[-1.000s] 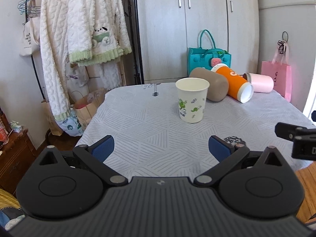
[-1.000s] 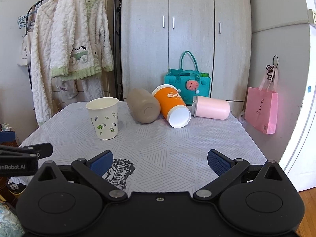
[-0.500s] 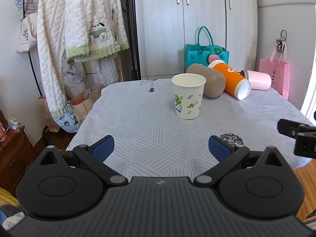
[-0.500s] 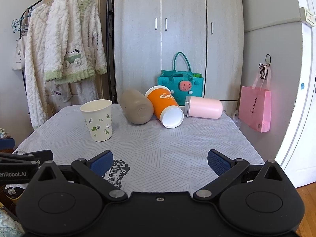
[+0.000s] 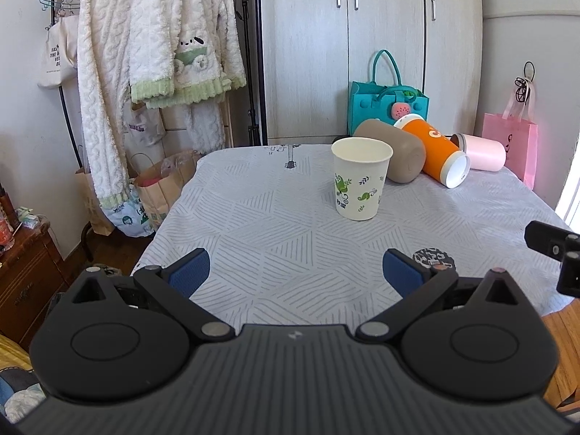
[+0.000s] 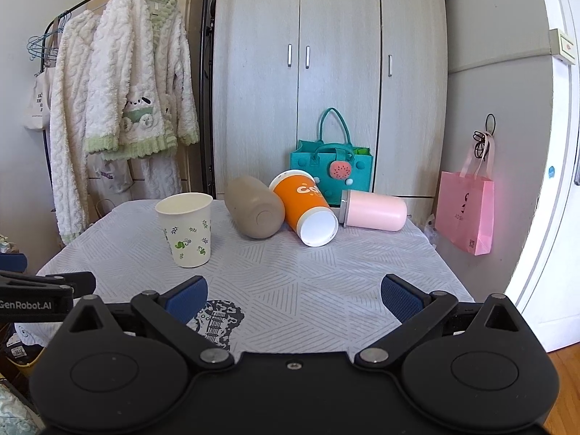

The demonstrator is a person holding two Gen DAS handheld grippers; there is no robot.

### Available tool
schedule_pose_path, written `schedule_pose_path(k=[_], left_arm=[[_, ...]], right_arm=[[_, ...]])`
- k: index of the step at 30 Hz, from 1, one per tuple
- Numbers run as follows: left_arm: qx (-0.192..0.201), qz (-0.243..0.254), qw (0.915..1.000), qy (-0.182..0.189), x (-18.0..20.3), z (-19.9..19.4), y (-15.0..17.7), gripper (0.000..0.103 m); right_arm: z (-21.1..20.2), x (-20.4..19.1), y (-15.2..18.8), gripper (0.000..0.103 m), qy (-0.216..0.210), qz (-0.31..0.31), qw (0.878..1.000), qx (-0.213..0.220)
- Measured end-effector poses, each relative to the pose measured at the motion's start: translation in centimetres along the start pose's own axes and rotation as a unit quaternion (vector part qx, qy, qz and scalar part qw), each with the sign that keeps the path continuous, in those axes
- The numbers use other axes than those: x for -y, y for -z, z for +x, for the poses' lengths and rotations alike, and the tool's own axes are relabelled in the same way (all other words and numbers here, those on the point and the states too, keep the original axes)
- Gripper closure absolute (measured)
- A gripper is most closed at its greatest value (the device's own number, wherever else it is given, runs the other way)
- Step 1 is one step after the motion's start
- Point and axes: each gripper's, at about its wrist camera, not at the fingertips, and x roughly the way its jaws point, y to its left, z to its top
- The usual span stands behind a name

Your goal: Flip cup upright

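Observation:
A white paper cup with green leaves (image 5: 360, 177) (image 6: 186, 230) stands upright on the table. Behind it lie a tan cup (image 5: 393, 154) (image 6: 253, 212), an orange cup (image 5: 433, 156) (image 6: 304, 210) and a pink cup (image 5: 480, 152) (image 6: 373, 212), all on their sides at the table's far end. My left gripper (image 5: 295, 275) is open and empty above the near table edge. My right gripper (image 6: 293, 297) is open and empty, also at the near edge, well short of the cups.
The table has a grey patterned cloth (image 5: 275, 224) (image 6: 326, 282). A teal bag (image 6: 331, 166) and wardrobe (image 6: 326, 72) stand behind it, a pink bag (image 6: 465, 210) at right, a clothes rack with robes (image 5: 152, 54) at left.
Both grippers have drawn back and risen a little from the table; the cups look farther away. No cup has moved. Both grippers stay open.

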Motion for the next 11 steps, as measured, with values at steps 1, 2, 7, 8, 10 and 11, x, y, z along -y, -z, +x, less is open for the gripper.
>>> schedule_pose_path(k=[1, 2, 7, 8, 10, 11], left_arm=[[0.000, 0.000, 1.0000, 0.001, 0.01, 0.06, -0.03, 0.000], [-0.001, -0.001, 1.0000, 0.001, -0.01, 0.10, -0.04, 0.000], [-0.001, -0.004, 1.0000, 0.002, -0.17, 0.14, -0.05, 0.000], [-0.001, -0.006, 1.0000, 0.003, -0.21, 0.14, -0.02, 0.000], [-0.001, -0.006, 1.0000, 0.003, -0.25, 0.14, -0.01, 0.000], [-0.002, -0.007, 1.0000, 0.002, -0.26, 0.16, -0.01, 0.000]], right_arm=[[-0.01, -0.02, 0.01, 0.000, 0.001, 0.001, 1.000, 0.000], [0.00, 0.01, 0.02, 0.000, 0.001, 0.001, 1.000, 0.000], [-0.06, 0.11, 0.04, 0.000, 0.004, 0.005, 1.000, 0.000], [-0.02, 0.14, 0.03, 0.000, 0.004, 0.005, 1.000, 0.000], [0.00, 0.19, 0.03, 0.000, 0.005, 0.006, 1.000, -0.001], [-0.01, 0.23, 0.05, 0.000, 0.005, 0.007, 1.000, -0.001]])
